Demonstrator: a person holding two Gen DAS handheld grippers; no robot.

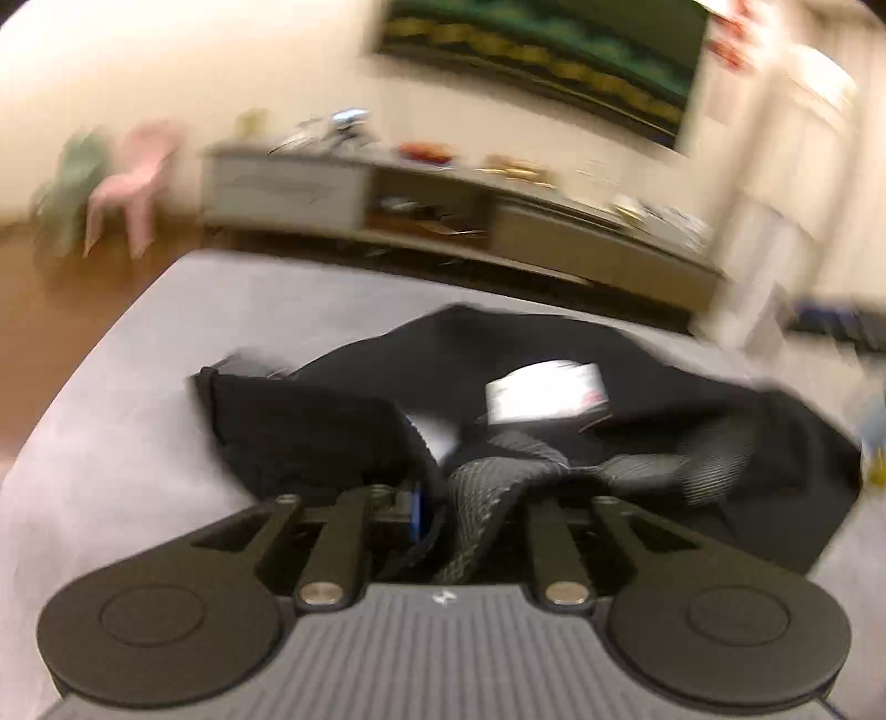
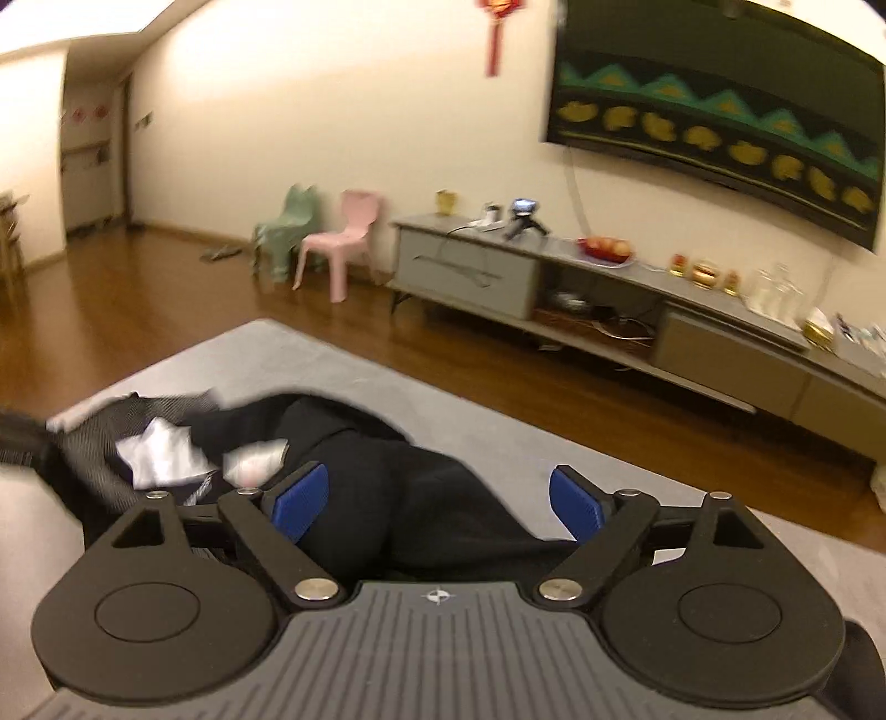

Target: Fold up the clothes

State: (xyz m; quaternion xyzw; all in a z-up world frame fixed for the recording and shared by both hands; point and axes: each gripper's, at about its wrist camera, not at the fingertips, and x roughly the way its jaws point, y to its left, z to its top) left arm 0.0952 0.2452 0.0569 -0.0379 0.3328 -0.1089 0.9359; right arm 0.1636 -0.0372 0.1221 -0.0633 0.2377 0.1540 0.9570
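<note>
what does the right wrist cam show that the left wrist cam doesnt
Only the right wrist view: the right gripper with its blue pads wide apart and nothing pressed between them, a red wall ornament, and a doorway at far left.

Only the left wrist view: the left gripper nearly closed with grey mesh fabric running between its fingers.

Both: the black garment with white tags on the grey surface, the pink chair, the grey cabinet and the wall screen.

Warm, yellowish indoor light fills both views. The left wrist view is heavily smeared by motion blur; the right is sharper, soft only at its left edge. Fisheye curvature bends straight lines, and the corners go dark.
</note>
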